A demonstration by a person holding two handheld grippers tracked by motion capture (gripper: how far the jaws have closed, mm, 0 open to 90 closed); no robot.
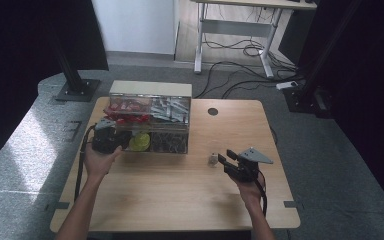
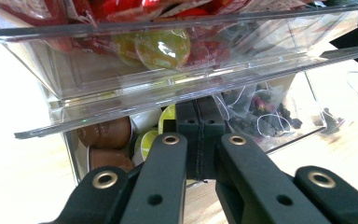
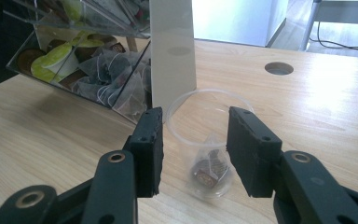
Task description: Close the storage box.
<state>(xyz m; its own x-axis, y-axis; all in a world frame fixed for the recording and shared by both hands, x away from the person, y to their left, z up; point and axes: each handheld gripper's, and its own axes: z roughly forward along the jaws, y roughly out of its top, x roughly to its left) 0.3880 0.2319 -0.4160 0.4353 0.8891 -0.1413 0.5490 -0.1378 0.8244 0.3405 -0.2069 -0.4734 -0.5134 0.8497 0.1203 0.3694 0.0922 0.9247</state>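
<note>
A clear two-tier organizer (image 1: 150, 96) stands at the back left of the wooden table (image 1: 180, 200). My left gripper (image 1: 124, 141) is at its lower left compartment, jaws shut (image 2: 199, 109), their tips under a raised clear flap (image 2: 121, 105). Brown capsules (image 2: 107, 133) and green capsules (image 1: 140, 141) lie there; tea bags (image 2: 261, 112) fill the compartment beside it. My right gripper (image 1: 225, 159) is open (image 3: 196, 114), a clear plastic cup (image 3: 186, 140) standing just ahead of its jaws, apart from the pads. In the cup (image 1: 212, 159) lies a tea bag (image 3: 209, 170).
The upper tier holds red packets (image 1: 127, 107) and pale sachets (image 1: 170, 109). A round cable hole (image 1: 213, 111) sits behind the cup. Bare wood stretches across the front and right of the table. Desk legs and cables (image 1: 240, 50) stand on the floor beyond.
</note>
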